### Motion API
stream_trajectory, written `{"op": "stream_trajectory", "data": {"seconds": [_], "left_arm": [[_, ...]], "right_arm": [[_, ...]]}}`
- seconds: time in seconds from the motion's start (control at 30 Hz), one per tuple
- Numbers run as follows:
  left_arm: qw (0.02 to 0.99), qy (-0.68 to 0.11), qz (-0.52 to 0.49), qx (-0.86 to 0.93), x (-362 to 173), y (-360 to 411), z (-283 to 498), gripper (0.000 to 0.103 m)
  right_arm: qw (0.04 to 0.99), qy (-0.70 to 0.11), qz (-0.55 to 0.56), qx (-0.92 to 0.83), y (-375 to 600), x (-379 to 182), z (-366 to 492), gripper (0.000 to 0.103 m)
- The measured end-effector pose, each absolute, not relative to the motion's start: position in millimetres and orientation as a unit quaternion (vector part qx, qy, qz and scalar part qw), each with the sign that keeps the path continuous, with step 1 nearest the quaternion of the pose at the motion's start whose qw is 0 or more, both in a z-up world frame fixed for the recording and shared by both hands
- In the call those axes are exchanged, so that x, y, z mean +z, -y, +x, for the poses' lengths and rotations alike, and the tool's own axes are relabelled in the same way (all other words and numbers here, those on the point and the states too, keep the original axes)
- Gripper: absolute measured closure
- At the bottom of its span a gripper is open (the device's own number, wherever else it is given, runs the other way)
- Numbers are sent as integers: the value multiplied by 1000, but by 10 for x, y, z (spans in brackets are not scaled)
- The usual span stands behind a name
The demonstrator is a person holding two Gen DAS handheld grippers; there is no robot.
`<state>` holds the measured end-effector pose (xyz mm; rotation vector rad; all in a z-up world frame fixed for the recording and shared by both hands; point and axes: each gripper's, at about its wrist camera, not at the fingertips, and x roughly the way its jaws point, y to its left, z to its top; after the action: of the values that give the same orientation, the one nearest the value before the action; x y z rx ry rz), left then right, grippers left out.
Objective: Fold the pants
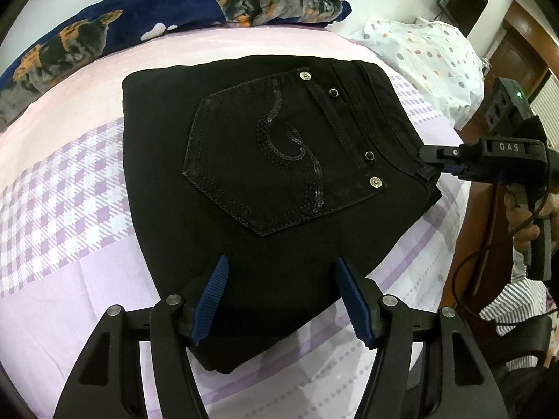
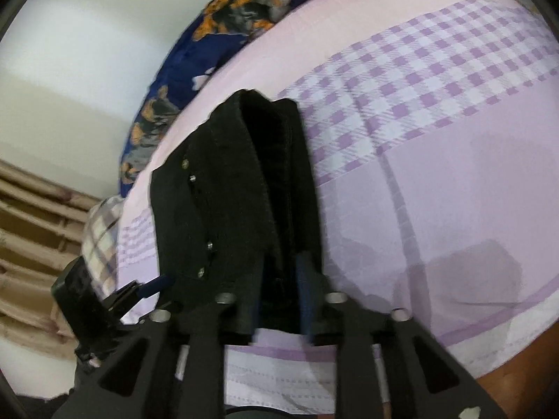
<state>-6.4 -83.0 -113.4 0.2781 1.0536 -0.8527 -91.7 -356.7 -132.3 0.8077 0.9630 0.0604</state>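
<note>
working on black pants (image 1: 265, 160), already folded into a thick packet, lying flat on the checked sheet (image 1: 70, 188) of the bed with the back pocket up. lying well clear of the dark blue blanket (image 1: 174, 10) and the dotted pillow (image 1: 429, 56) further back.

holding the left claw (image 1: 279, 300) wide open over the near edge of the packet, pads apart and above the cloth, gripping nothing.

keeping the right claw (image 2: 278, 276) at the waistband corner, opened only a narrow way, with waistband cloth between the two fingers. cannot tell from the blurred close view whether pinching or merely straddling the cloth.

judging the fold nearly complete, with only release and tidying left.

likely ways to spoil it from here:
- pulling the right claw away while cloth is caught on a ribbed pad: would drag the waistband corner, lifting the top layer and skewing the stacked edges.
- backing out sideways rather than straight along the fingers: could snag the small loop at the waistband and tug the whole packet across the sheet.
- lowering the open left claw carelessly: might hook the near fold and flip it open, or bunch the sheet beneath.
- letting the dangling cable (image 1: 489, 262) under the hand (image 1: 524, 223) sweep over the bed edge: could catch the corner.

safer to open fully first, then withdraw slowly, pressing lightly with the left if the layers spring up.
</note>
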Motion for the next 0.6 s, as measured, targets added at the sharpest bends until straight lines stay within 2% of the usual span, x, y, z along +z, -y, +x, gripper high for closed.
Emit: {"op": "stream_trajectory", "data": {"seconds": [0.33, 0.6], "left_arm": [[774, -482, 120, -393, -1151, 792, -62, 38], [779, -480, 122, -385, -1147, 802, -104, 38]], "right_arm": [[860, -382, 339, -12, 3563, -777, -852, 74], [845, -428, 320, -10, 3358, -1019, -582, 75]]}}
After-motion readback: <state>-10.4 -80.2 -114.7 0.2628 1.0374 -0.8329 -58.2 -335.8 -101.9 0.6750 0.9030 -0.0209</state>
